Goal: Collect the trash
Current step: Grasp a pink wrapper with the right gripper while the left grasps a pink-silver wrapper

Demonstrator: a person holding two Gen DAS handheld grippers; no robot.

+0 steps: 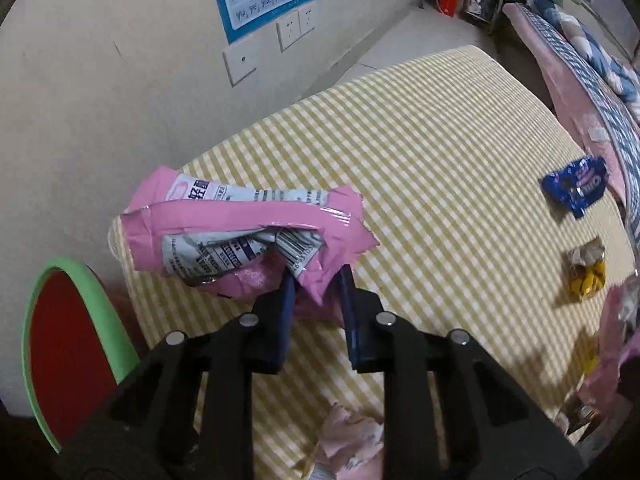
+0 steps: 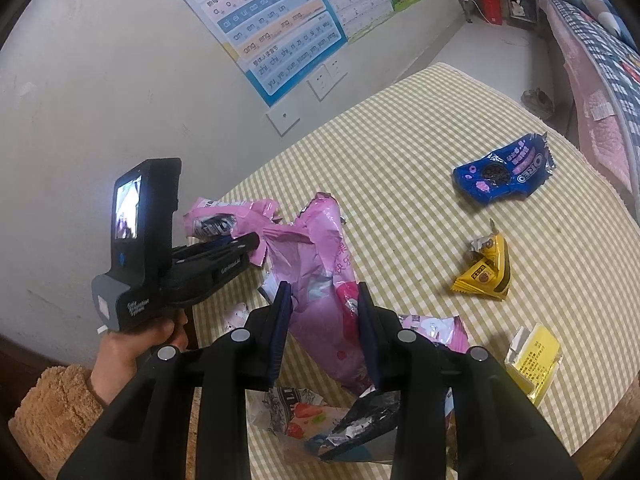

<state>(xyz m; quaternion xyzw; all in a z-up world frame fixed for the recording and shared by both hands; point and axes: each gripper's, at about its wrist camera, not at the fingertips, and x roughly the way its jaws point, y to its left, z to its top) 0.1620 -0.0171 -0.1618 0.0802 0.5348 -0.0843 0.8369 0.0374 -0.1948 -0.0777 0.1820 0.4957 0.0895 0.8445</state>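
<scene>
So the left claw [image 1: 316,280] is pinching a crumpled pink wrapper [image 1: 240,224] by its near edge, and the wrapper is hanging out past the fingertips over the near-left corner of the checked table [image 1: 440,160], its long side running crosswise to the fingers. It's shiny pink with a white printed panel and a barcode, pretty torn up. Down to the left of that corner there's a red bin with a green rim [image 1: 68,344], so my guess is the wrapper is heading that way, a short swing left and down, and the left hand is obviously the nearer one for it.

The right claw [image 2: 324,312] is sitting spread around a bigger pink bag [image 2: 320,264] that's lying lengthwise between the fingers; I can't tell whether they're touching it yet. Still lying farther out on the table, toward the right side: a blue cookie wrapper [image 2: 504,176], a yellow folded wrapper [image 2: 486,272], and a yellow packet [image 2: 534,356] near the right edge. More scraps are piled just under the right claw. Plenty left to collect, I'd say.
</scene>
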